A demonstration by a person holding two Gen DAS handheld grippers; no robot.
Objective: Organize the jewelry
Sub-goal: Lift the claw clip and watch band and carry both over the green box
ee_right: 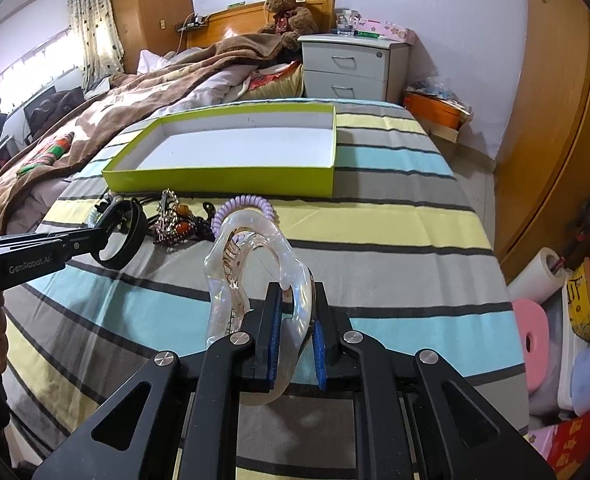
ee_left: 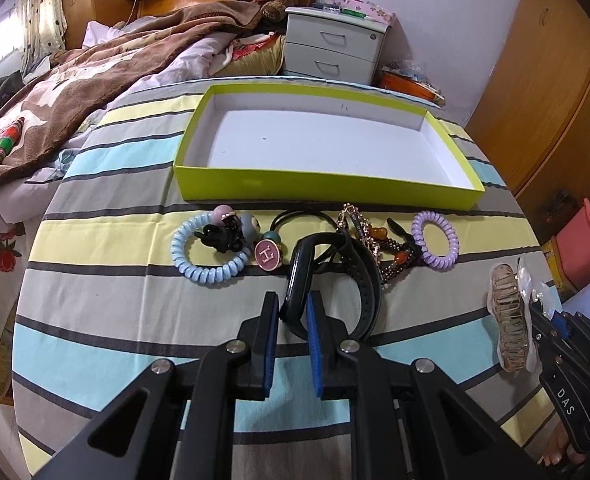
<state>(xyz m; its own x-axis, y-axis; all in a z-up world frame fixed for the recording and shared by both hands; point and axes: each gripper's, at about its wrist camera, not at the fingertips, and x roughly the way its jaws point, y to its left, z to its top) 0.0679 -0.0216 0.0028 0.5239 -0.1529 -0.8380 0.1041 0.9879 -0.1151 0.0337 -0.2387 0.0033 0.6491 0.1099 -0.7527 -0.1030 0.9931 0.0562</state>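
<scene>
Over striped cloth [ee_left: 135, 320], both hand-held grippers clamp jewelry.

Right gripper [ee_right: 295, 322] clamped on clear hair claw [ee_right: 255, 280], blue pads pressing its rear curve. Left gripper [ee_right: 111, 224] at far left, closed on black strap loop [ee_right: 129, 236]. Beyond: bead cluster [ee_right: 175, 224] and purple coil tie [ee_right: 243, 205] (partly behind claw) on striped cloth [ee_right: 395, 240]. Green tray [ee_right: 223, 180] just past them, white inside.

"DAS" in white on the right gripper [ee_left: 551, 320], "GenRobot.AI" on the left gripper [ee_right: 107, 236], letter "H" on a round pink charm [ee_left: 268, 255] beside the blue coil hair tie [ee_left: 209, 248]
</scene>
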